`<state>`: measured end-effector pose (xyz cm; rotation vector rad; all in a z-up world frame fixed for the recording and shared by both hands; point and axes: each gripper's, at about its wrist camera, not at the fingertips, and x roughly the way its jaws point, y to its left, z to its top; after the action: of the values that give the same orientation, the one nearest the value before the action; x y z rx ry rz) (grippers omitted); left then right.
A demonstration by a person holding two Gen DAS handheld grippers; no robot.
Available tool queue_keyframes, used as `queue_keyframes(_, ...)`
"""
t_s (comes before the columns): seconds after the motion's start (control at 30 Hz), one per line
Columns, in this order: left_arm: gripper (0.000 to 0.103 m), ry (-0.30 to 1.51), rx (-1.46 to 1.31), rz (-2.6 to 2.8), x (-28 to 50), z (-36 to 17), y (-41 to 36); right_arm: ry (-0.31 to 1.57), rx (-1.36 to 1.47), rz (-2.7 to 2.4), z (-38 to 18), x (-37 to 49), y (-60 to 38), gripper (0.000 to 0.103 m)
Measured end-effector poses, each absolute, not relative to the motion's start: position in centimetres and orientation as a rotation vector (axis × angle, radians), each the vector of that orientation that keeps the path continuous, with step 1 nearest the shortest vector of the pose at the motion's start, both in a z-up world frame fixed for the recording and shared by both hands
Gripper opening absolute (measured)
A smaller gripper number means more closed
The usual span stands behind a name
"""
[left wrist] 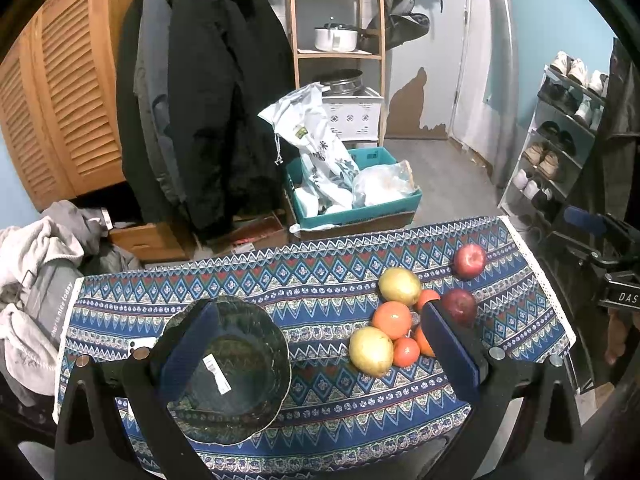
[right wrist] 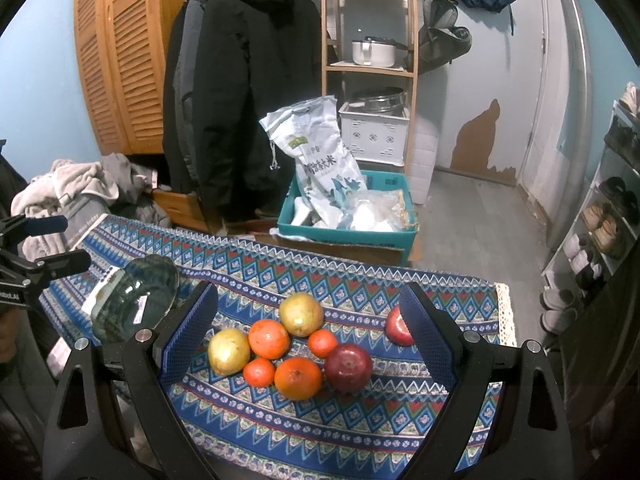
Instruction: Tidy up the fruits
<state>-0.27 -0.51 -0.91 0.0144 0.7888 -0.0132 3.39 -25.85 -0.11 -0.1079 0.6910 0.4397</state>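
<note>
1. The blue, red and white zigzag-patterned tablecloth fills the lower half of both views, its long axis running left to right across the frame.
2. The dark green glazed scalloped bowl sits upright at lower left of the left wrist view, mouth up, with a white barcode sticker inside.
3. The left gripper is spread wide and holds nothing; its left finger overlaps the bowl in the view.
4. The right gripper is likewise wide apart and empty, framing the fruit cluster at centre.
5. Two yellow-green pears lie in that cluster, the nearer pear lower left.
6. A dark red apple is at the cluster's right; a brighter red apple lies apart, further right.
7. Two large oranges and two small tangerines, glossy, nestle between the pears and the dark apple.
</note>
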Motion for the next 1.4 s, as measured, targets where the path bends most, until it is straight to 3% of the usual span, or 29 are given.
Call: queue_keyframes(1.4,0.102,0.817,0.027,-0.023,0.26,-1.42,-0.85,0.709,-0.106,0.436,-0.87,3.34,-26.12,0.090)
